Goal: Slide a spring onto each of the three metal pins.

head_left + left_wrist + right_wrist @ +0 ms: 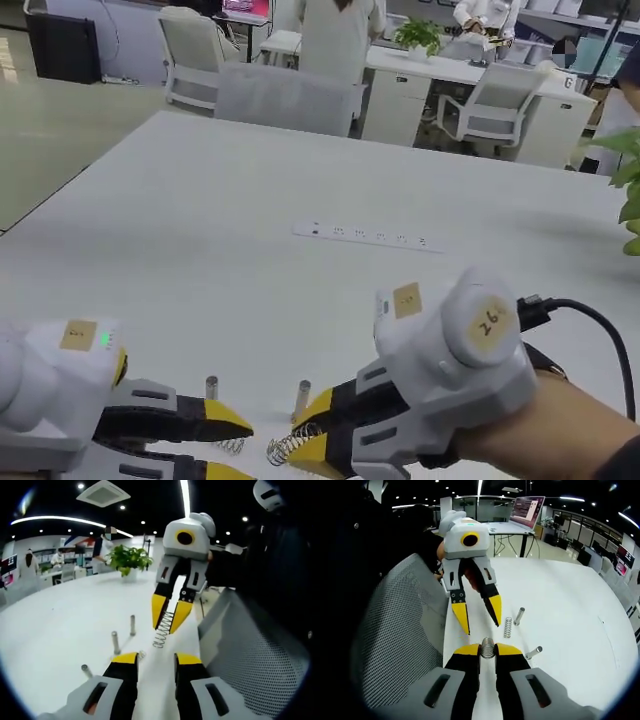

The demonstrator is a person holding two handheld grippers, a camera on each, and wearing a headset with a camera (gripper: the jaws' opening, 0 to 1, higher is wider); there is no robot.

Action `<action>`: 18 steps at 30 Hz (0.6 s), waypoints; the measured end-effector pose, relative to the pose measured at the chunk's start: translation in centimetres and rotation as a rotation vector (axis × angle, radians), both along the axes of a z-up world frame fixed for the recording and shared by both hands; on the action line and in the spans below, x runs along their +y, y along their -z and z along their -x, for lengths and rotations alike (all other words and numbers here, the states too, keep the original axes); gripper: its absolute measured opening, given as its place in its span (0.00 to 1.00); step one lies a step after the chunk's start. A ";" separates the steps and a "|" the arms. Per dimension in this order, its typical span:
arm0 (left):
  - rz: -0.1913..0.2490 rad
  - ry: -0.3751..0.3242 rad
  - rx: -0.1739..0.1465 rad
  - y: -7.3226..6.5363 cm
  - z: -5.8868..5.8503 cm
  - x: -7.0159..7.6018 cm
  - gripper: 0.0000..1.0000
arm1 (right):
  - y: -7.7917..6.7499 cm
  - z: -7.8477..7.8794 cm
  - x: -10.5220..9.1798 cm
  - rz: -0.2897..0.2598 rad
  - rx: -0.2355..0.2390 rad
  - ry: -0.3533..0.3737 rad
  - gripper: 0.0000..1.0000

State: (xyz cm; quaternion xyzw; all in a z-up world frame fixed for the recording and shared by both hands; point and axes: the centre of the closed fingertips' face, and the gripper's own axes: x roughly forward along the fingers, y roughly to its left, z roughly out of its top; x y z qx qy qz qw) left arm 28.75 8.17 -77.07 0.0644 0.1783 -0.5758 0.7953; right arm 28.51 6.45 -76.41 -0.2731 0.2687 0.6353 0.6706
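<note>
A coil spring [285, 447] [487, 647] [163, 629] is pinched at one end in my right gripper [300, 437] [487, 652] [167, 620], which is shut on it low over the white table [250, 200]. Two short metal pins [211, 388] [303, 395] stand just beyond the jaws. In the left gripper view three pins stand in a row [132, 625] [115, 642] [86, 670]. My left gripper [232, 452] [157, 659] [481, 625] is open. A second spring [232, 444] [508, 626] lies on the table at its tips.
A white power strip [365, 236] lies mid-table. A grey mesh chair back [250, 655] [395, 630] stands close by the near table edge. Office chairs [285, 98] and desks with people are beyond the far edge. A green plant [630, 190] is at the right.
</note>
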 end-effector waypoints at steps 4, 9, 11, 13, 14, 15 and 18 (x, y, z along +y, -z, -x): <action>0.001 -0.035 0.006 0.1 -0.3 0.8 0.30 | 0.3 -0.3 -0.5 0.014 -0.002 0.009 0.08; 0.006 -0.075 0.012 0.1 -0.6 1.6 0.37 | 0.5 -0.5 -1.1 0.024 -0.002 0.020 0.08; 0.006 -0.091 0.018 0.1 -0.7 2.0 0.40 | 0.5 -0.6 -1.4 0.027 0.001 0.025 0.08; 0.005 -0.102 0.018 0.2 -0.7 2.3 0.40 | 0.5 -0.7 -1.6 0.030 0.003 0.030 0.08; 0.005 -0.107 0.019 0.2 -0.7 2.4 0.41 | 0.5 -0.8 -1.8 0.033 0.004 0.034 0.08; 0.004 -0.114 0.018 0.2 -0.7 2.6 0.42 | 0.5 -0.9 -1.9 0.035 0.006 0.038 0.08; 0.011 -0.135 0.016 0.1 -0.8 3.1 0.44 | 0.5 -1.1 -2.3 0.039 0.009 0.051 0.08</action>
